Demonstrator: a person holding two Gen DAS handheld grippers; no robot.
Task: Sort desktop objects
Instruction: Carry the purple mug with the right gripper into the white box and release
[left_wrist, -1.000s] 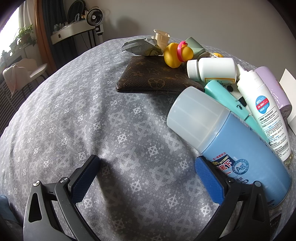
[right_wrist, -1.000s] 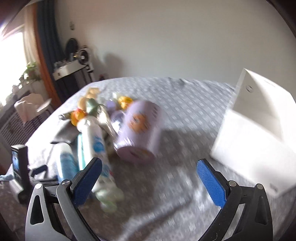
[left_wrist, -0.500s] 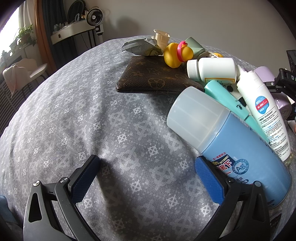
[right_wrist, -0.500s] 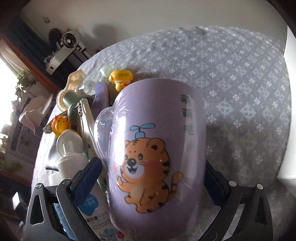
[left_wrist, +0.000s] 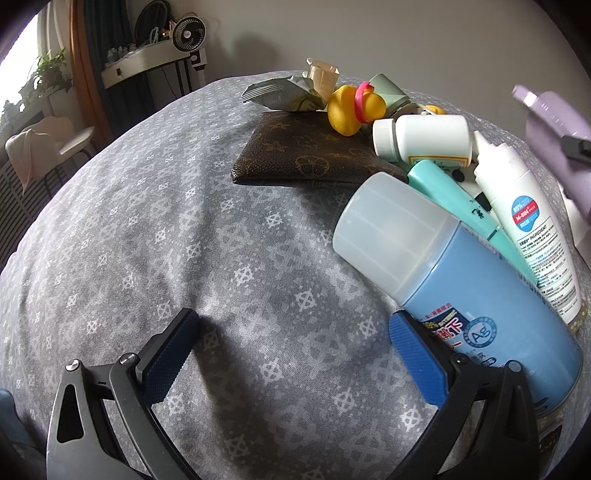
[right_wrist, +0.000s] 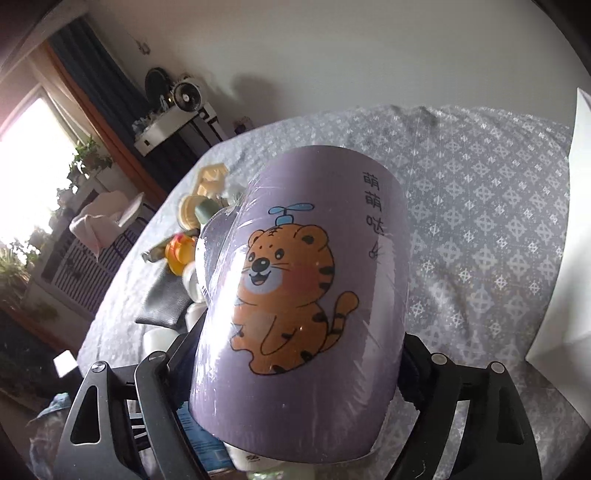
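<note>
Right gripper (right_wrist: 295, 369) clamps lilac tiger mug (right_wrist: 306, 288), raised above the grey cloth (right_wrist: 480, 206), printed "萌萌哒" | left gripper (left_wrist: 291, 354) gapes wide beside blue spray can (left_wrist: 469, 299) marked "Ag" | left view alone shows white tube (left_wrist: 528, 221) reading "INGREDIENT".

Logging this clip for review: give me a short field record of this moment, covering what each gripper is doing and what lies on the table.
right gripper: shut on the purple mug, lifted off the cloth
mug print: cartoon tiger, plastic wrap on
left gripper: open, empty, low over the grey cloth
nearest item: blue spray can, lying beside the left gripper's right finger
pile: brown wallet, yellow duck, white pill bottle, white tube
right edge: white box
</note>
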